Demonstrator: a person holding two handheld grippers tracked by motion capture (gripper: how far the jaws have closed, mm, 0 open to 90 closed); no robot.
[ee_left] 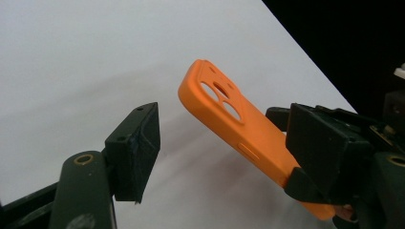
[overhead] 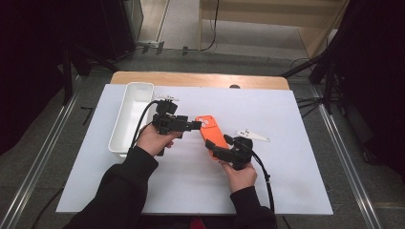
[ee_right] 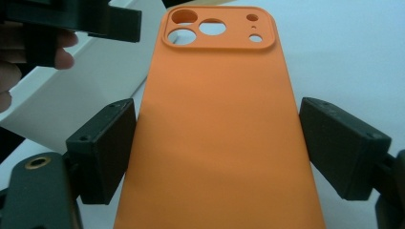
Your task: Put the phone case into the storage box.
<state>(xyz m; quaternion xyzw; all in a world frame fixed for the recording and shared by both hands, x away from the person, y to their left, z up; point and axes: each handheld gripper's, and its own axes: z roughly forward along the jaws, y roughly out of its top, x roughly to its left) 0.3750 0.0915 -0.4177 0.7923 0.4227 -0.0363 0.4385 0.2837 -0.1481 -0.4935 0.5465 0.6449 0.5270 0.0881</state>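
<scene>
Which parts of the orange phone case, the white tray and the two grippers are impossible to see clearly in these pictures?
- Orange phone case: its lower end is cut off by the bottom edge in the right gripper view; its inner side faces away.
- Long white plastic tray: its near end is hidden by the left gripper's cable and hand in the high view.
- Left gripper: its right-hand jaw is hard to separate from the right gripper.
- Small metal piece: too small to identify.

Bright, even light falls from overhead onto the white table sheet (overhead: 191,186), while the room at nine and three o'clock sinks into near black. Shadows under the hands are soft and short. The high view looks grainy and a little soft. Up close, the orange phone case (ee_right: 219,124) is sharp, with faint glare on the sheet around it.
</scene>
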